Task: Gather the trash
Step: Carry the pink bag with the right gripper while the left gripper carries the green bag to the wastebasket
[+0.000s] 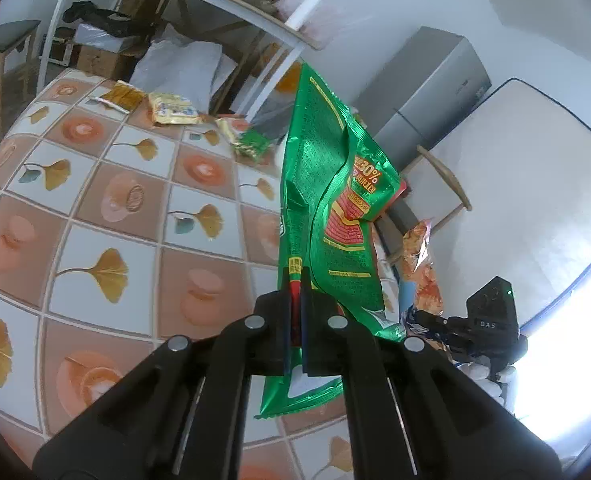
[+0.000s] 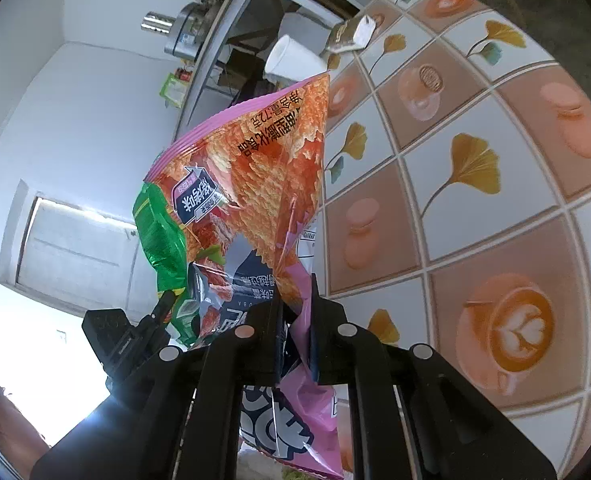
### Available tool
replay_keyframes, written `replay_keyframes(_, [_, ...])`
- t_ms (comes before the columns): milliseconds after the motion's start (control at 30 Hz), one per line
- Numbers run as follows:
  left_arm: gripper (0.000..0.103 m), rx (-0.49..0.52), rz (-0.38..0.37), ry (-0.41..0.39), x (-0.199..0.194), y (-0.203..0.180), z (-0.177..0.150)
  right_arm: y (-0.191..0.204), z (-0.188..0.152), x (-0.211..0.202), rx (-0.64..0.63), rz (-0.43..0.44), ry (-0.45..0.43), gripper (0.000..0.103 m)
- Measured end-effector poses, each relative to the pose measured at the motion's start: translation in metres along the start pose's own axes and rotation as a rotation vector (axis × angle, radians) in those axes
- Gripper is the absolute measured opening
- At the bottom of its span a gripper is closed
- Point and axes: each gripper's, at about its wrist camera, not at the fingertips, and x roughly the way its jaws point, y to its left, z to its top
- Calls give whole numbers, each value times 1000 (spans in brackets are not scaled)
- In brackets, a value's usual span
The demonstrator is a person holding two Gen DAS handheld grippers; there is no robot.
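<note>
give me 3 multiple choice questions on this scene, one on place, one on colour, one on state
1. Where do the gold wrappers lie?
A. far edge of the tiled table
B. on the floor
C. in a bin

2. What colour is the bag in the left gripper?
A. blue
B. green
C. white

3. What is the right gripper doing?
A. open, empty
B. resting flat on the table
C. shut on the orange-pink snack bag

Key: 1 A, they rest on the tiles; 2 B, green foil; 3 C, bag pinched between the fingers.

Far-right table (image 1: 143, 216) edge is hidden by green bag (image 1: 319, 200); small wrappers (image 1: 251, 144) there are blurred; pink-orange bag (image 2: 263, 184) is cut off at bottom.
</note>
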Motion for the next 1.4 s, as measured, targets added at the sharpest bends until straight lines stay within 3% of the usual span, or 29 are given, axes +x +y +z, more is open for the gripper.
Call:
replay_keyframes(533, [2, 75, -65, -9, -3, -61, -1, -20, -26, -80, 37, 40, -138, 10])
replay_keyframes(867, [2, 139, -110, 61, 25, -104, -12, -55, -53, -145, 104, 54, -278, 10])
replay_keyframes(1067, [2, 199, -169, 132, 56, -143, -20, -84, -79, -215, 177, 33, -432, 10])
replay_keyframes(1267, [2, 320, -248, 229, 106, -211, -34, -119, -134, -318, 292, -59, -684, 10])
replay_keyframes(1400, [2, 412, -272, 294, 145, -260, -53, -146, -173, -363, 378, -116, -805, 10])
